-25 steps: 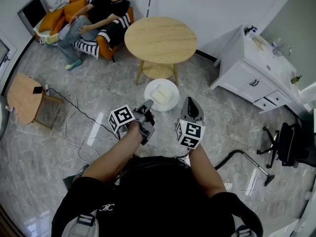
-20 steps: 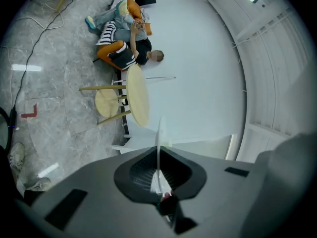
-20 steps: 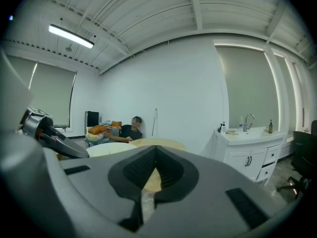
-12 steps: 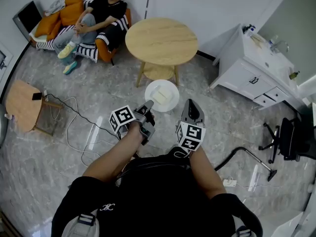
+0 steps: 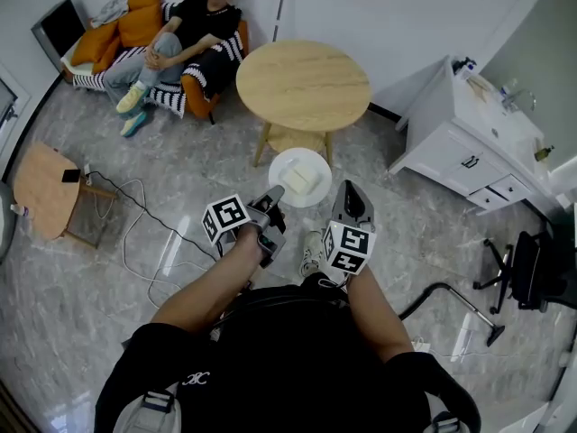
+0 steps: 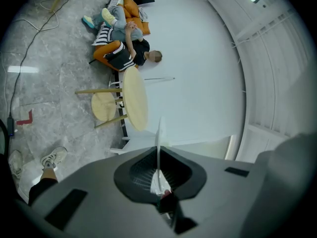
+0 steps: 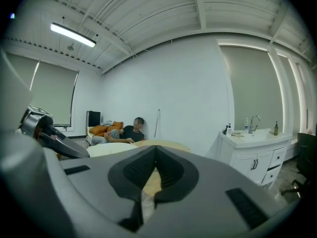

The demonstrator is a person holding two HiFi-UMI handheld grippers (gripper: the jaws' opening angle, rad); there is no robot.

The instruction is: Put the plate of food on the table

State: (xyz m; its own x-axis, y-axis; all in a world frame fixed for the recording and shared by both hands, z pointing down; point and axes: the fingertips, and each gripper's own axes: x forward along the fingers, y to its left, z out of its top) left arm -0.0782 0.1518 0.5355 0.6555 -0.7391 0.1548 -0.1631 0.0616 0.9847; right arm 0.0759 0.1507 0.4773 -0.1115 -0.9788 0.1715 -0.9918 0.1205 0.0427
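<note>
**Plate of food held in the air, short of the round table**

A white plate (image 5: 287, 163) carrying a pale block of food (image 5: 300, 180) hangs above the marble floor (image 5: 424, 242), just near of a round wooden tabletop (image 5: 304, 79) and not on it. The left gripper (image 5: 272, 197) holds the plate by its near rim. In the left gripper view the plate (image 6: 159, 143) shows edge-on as a thin white line, with the jaws of the left gripper (image 6: 159, 180) closed on it and the tabletop (image 6: 134, 103) beyond.

The right gripper (image 5: 350, 192) sits just right of the plate, apart from it. The right gripper view shows the right gripper (image 7: 156, 170) with its jaws drawn together to a thin slit and nothing between them. The plate (image 7: 106, 149) lies off to its left and the tabletop (image 7: 163, 144) ahead.

The wearer's shoe (image 5: 311, 253) shows on the floor between the two grippers. At the far left of the room a seated person (image 5: 185, 39) rests on an orange sofa (image 5: 135, 16). A small wooden side table (image 5: 41, 183) stands at the left, with a cable (image 5: 135, 215) trailing across the floor beside it. A white cabinet with a sink (image 5: 469, 138) stands at the right, and a black office chair (image 5: 532, 273) is nearer on that side.
</note>
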